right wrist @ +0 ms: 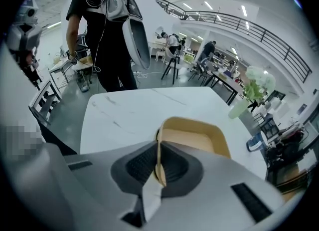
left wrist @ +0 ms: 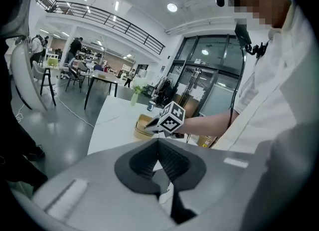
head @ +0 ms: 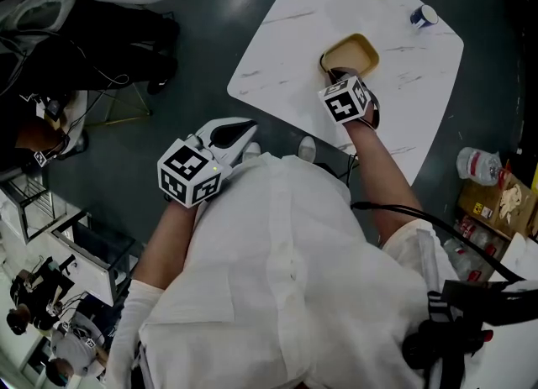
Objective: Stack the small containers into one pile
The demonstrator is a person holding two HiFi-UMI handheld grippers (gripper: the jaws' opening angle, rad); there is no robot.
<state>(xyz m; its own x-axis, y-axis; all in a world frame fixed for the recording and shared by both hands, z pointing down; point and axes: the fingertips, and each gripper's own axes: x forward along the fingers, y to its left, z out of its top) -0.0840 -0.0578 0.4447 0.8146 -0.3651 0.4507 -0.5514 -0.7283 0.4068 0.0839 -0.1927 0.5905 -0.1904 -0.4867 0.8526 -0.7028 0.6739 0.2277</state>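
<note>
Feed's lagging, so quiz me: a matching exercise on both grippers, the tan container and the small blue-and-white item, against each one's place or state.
1 left gripper
2 right gripper
3 tan container
4 blue-and-white item

A near the table's right edge, untouched
B shut on the container's rim
C shut, empty, over the floor
D around the table's middle, gripped

Pairs: 1-C, 2-B, 3-D, 4-A.
</note>
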